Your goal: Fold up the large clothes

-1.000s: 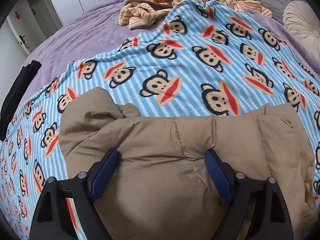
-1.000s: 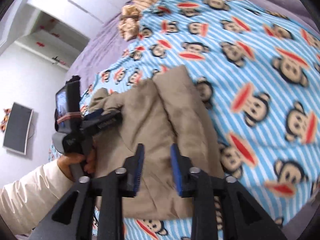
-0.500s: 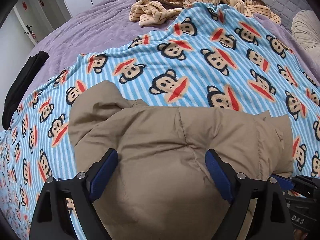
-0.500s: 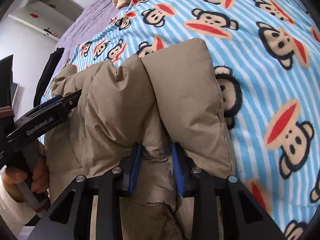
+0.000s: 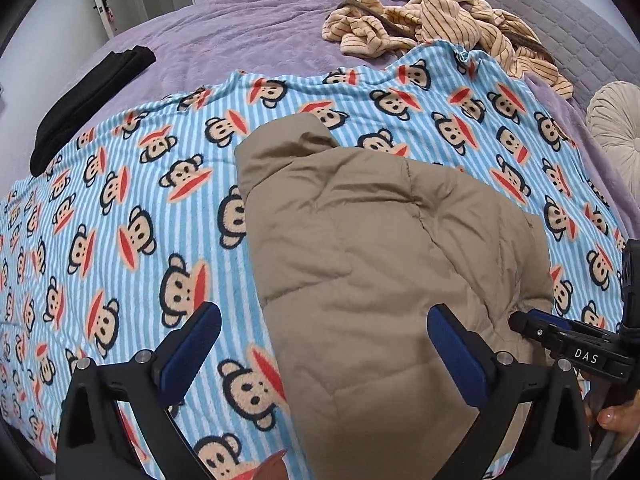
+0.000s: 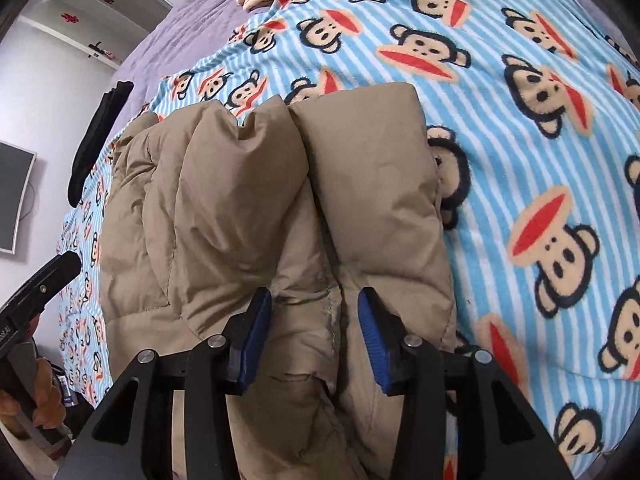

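A tan puffer jacket lies folded in a thick bundle on the blue striped monkey blanket. My left gripper hovers over the jacket's near left edge. Its jaws are opening wide and grip nothing. My right gripper is low over the jacket, at a seam between two puffed folds. Its jaws are opening, with a ridge of fabric between the pads and free of them. The right gripper also shows at the jacket's right side in the left wrist view. A hand holds the left gripper at the left edge of the right wrist view.
The blanket covers a purple bedspread. A black garment lies at the bed's far left edge. A heap of tan striped clothing sits at the far end, and a round cushion at the right. A wall screen hangs beyond the bed.
My left gripper rose and shifted left off the jacket, its jaws spreading wider. My right gripper came down, pinched the jacket's fold, and has now spread its jaws off the fabric.
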Motion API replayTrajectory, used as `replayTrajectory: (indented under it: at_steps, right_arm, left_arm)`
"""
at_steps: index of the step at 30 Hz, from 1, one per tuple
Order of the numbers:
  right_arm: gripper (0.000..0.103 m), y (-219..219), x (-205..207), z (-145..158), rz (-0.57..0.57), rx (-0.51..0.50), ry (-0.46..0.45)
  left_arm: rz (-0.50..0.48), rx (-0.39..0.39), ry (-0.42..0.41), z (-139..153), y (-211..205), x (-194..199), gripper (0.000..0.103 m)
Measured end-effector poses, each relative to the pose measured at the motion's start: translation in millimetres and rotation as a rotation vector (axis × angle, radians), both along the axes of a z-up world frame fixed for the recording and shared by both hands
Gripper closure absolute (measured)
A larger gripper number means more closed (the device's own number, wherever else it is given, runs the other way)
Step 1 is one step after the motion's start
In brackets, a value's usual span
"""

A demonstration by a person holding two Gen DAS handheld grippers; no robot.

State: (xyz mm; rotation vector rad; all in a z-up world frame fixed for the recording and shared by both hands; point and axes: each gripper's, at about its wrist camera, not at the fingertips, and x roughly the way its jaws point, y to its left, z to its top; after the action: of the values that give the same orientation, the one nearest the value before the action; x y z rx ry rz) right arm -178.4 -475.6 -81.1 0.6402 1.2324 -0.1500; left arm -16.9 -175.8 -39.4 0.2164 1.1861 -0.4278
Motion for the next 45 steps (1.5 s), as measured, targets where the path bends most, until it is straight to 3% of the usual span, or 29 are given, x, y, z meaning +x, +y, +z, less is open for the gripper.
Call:
replayTrajectory:
  at_steps: [5, 7, 15, 25, 26, 29, 36, 45]
  right_arm:
    - [0.025, 7.2, -13.9, 13.6, -0.012, -0.014, -0.003]
    - [0.021, 12.8, -19.5, 19.7, -0.014, -0.022, 0.000]
    - [0.017, 30.8, -53.2, 43.4, -0.051, -0.084, 0.001]
    - [0.015, 54.7, -66.3, 48.6, -0.111, -0.121, 0.012]
    - [0.000, 56.4, -67.1, 49.0, -0.111, -0.123, 0.014]
    - [0.000, 56.9, -67.4, 49.4, -0.107, -0.116, 0.009]
    - [0.000, 32.3, -55.2, 52.5, -0.061, -0.097, -0.004]
    - [0.000, -25.9, -21.6, 26.2, 0.027, 0.025, 0.093]
  left_arm:
    - [-0.007, -0.009, 0.036, -2.6, 20.0, -12.8, 0.000]
    - [-0.008, 0.006, 0.049, -4.4, 27.6, -16.0, 0.000]
    - [-0.021, -0.007, 0.069, -0.8, 53.4, -20.3, 0.000]
    - [-0.061, -0.027, 0.078, -2.6, 67.6, -24.7, 0.000]
    - [-0.060, -0.026, 0.081, -3.4, 67.9, -25.0, 0.000]
    - [-0.058, -0.025, 0.091, -6.1, 66.3, -25.7, 0.000]
    - [-0.018, -0.019, 0.131, -16.6, 49.7, -17.3, 0.000]
    - [0.090, -0.043, 0.230, -47.8, 36.8, 8.7, 0.000]
